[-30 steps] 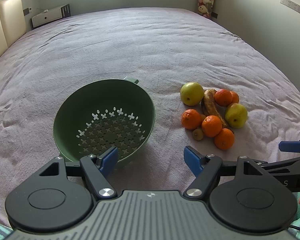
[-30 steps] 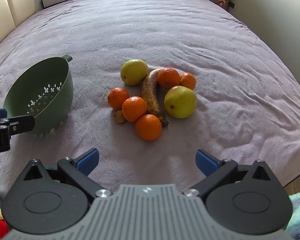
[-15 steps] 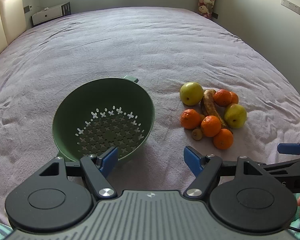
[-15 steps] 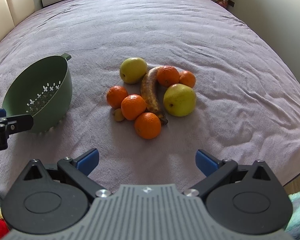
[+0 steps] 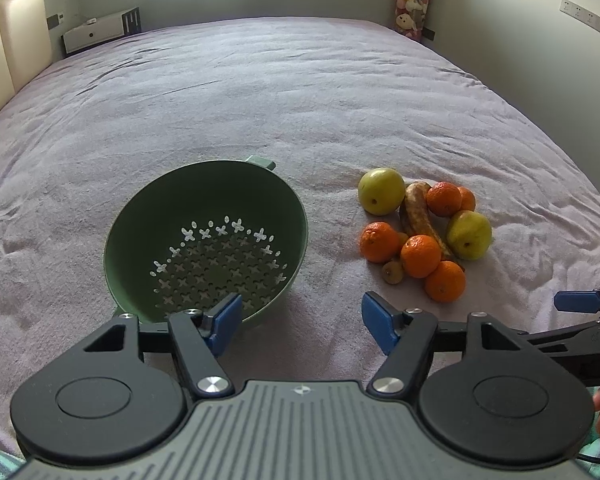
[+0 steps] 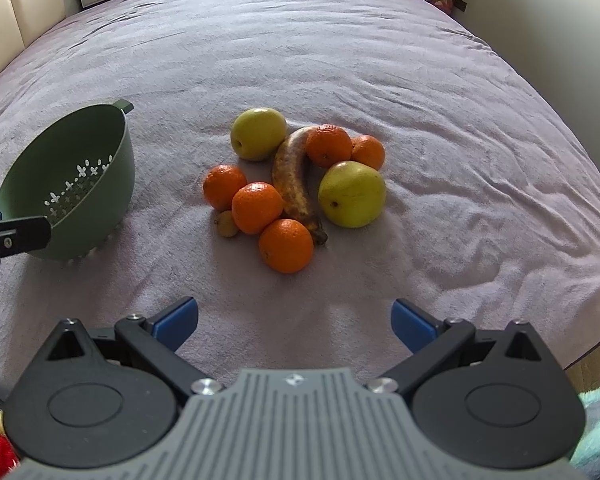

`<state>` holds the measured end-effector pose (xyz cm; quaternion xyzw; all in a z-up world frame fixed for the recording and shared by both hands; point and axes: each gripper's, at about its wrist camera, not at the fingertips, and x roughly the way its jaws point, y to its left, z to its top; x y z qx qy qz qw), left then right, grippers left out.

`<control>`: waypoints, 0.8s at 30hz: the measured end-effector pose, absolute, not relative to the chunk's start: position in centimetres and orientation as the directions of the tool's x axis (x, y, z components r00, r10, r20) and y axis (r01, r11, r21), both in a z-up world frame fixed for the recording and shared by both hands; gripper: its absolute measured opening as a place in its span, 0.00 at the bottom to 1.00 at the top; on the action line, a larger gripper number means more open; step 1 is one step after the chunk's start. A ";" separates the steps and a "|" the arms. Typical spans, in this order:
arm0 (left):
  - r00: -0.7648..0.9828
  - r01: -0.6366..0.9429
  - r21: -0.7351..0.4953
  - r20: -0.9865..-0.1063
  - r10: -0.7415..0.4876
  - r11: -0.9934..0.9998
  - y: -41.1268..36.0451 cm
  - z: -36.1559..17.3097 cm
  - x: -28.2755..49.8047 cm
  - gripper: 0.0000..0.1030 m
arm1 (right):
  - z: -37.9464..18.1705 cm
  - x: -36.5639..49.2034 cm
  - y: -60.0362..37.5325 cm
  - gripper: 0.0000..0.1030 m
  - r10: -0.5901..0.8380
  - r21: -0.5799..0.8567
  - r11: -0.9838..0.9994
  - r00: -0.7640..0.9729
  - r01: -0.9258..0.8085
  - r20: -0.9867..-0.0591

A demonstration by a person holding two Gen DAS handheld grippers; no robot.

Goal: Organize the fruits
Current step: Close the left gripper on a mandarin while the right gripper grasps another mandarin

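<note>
In the left wrist view the left gripper point(image 5: 302, 322), its blue-padded jaws closing with nothing between them, sits low in the frame just below the tilted green perforated plastic colander point(image 5: 204, 240) on the mauve bedspread point(image 5: 260, 100). The right gripper point(image 6: 294, 322) stands wide open and empty at the bottom of its view, and the pile of five oranges point(image 6: 286, 245), two yellow-green apples point(image 6: 352, 194), a browned banana point(image 6: 292, 184) and a small brown fruit point(image 6: 227, 224) lies mid-frame.

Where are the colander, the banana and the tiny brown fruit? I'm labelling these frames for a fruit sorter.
green colander point(image 5: 284, 204): left wrist view, bare inner wall.
banana point(image 6: 290, 178): right wrist view, middle of its brown-spotted curve.
small brown fruit point(image 6: 227, 224): right wrist view, centre of its skin.
</note>
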<state>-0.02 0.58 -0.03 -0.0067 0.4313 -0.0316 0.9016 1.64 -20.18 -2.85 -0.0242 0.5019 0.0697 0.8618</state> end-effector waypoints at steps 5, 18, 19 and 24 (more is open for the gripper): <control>0.617 0.081 -0.086 -0.778 -0.117 0.993 0.1 0.2 0.4 0.70 | -3.0 2.2 -21.1 0.96 0.122 0.072 0.990 0.471 -0.123 -0.874; 0.594 0.209 -0.219 -0.746 -0.302 0.953 -3.0 -2.2 3.5 0.48 | -4.1 5.4 -24.6 0.72 0.239 0.355 0.921 0.492 0.158 -0.837; 0.592 0.221 -0.219 -0.744 -0.309 0.950 -3.3 -2.5 3.7 0.48 | -4.4 5.6 -24.8 0.70 0.250 0.379 0.908 0.494 0.180 -0.833; 0.580 0.259 -0.239 -0.736 -0.349 0.936 -4.2 -4.1 5.0 0.48 | -6.1 6.4 -24.3 0.50 0.268 0.395 0.900 0.479 0.185 -0.836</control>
